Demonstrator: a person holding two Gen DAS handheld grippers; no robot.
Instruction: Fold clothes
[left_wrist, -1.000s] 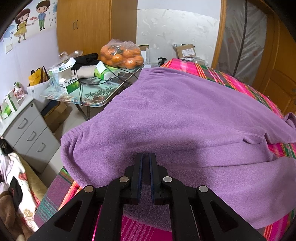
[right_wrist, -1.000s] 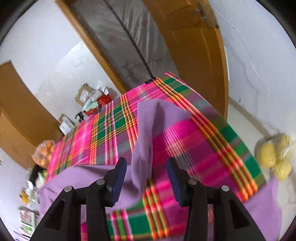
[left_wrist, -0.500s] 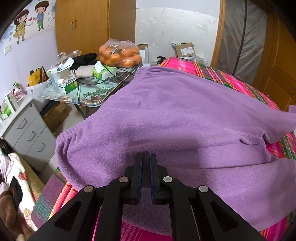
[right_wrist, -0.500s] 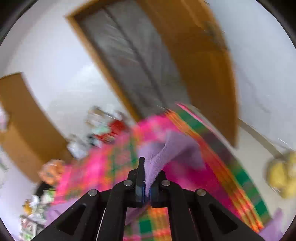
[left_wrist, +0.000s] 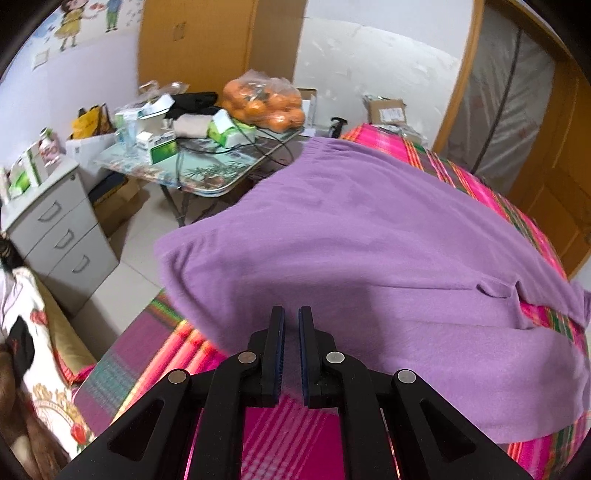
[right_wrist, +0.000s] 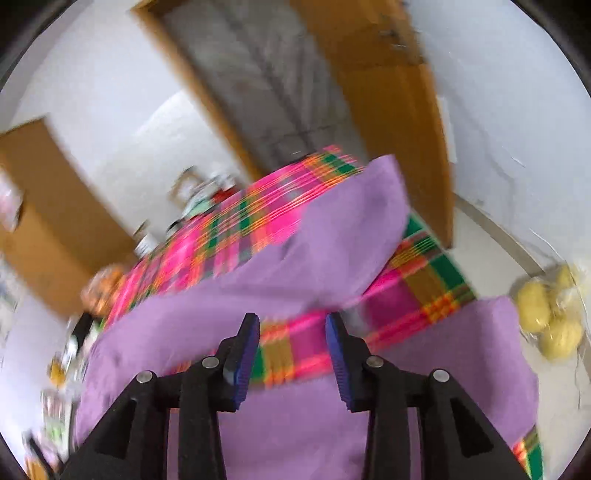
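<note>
Now the purple fleece garment (left_wrist: 369, 240) lies spread over the plaid bedcover (left_wrist: 476, 184). At the garment's near hem, the left gripper (left_wrist: 291, 332) pinches its edge. The right gripper (right_wrist: 291, 332) is opening above the bedcover, nothing between its jaws.

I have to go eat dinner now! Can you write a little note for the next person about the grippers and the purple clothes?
Left gripper: shut on an edge of the purple garment, near the bed's corner.
Right gripper: jaws opening, nothing between them; it hangs above the plaid bedspread.
Garment: spread across the bedspread. One purple part now lies folded back over the rest, and another purple part lies below the right gripper.
Done: that first fold-over, it seems.
Left: smooth the fold, bring in the remaining parts, then fold the garment into a neat stack.
</note>
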